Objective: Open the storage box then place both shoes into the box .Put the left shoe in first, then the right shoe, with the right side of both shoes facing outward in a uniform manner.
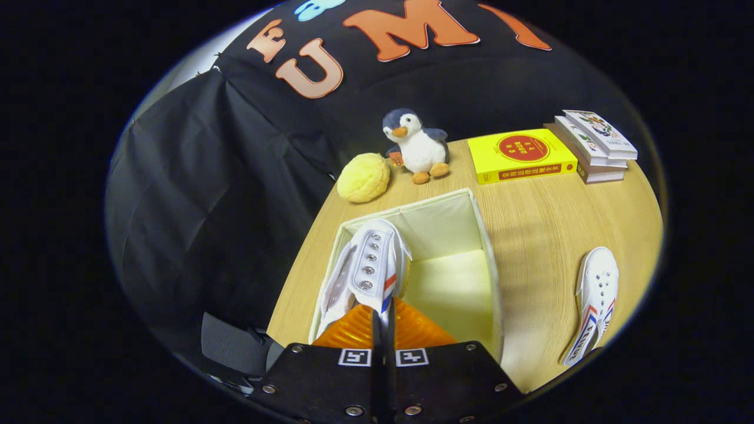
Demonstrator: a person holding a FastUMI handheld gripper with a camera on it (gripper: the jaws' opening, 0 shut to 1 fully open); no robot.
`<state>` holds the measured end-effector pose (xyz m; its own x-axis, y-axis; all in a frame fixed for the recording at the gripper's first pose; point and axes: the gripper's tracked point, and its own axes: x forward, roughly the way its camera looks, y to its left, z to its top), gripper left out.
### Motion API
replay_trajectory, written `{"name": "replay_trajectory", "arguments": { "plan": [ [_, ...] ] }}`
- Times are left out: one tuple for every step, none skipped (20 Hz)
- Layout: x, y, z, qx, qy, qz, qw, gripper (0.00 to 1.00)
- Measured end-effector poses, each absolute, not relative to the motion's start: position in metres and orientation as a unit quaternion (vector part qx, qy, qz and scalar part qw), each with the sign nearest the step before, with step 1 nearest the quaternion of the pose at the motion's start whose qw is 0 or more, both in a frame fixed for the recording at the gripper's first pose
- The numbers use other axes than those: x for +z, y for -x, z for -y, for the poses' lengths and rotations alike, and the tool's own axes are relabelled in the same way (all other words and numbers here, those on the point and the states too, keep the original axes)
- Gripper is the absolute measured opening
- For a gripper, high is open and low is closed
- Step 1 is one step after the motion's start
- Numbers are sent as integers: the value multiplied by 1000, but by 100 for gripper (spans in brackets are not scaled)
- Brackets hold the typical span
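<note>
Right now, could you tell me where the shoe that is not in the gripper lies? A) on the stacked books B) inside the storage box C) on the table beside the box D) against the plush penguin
C: the second shoe lies on the table, apart from the open storage box, while the gripper is shut on the other shoe over the box.

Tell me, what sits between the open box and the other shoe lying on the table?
Nothing: in the gripper view, only bare table separates the box from that shoe.

Two shoes [368, 268] [595, 300], one box [489, 259], one penguin [417, 146], one ball [363, 177], four books [521, 154].
</note>
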<state>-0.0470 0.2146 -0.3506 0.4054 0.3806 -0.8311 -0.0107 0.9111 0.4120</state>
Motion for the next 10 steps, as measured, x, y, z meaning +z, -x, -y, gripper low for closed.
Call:
{"name": "replay_trajectory", "arguments": {
  "plan": [
    [-357,46,-216,112,-175,-538,817,1],
    [-362,47,-217,105,-173,-544,814,1],
    [-366,43,-218,98,-173,-544,815,1],
    [-372,41,-220,88,-173,-550,812,1],
    [-379,44,-222,80,-173,-562,805,2],
    [-383,44,-223,77,-169,-566,803,2],
    [-387,43,-226,76,-168,-567,803,2],
    [-393,50,-228,73,-163,-579,795,2],
    [-400,56,-229,69,-159,-593,786,2],
    [-408,66,-229,63,-154,-614,772,3]
  ]
}}
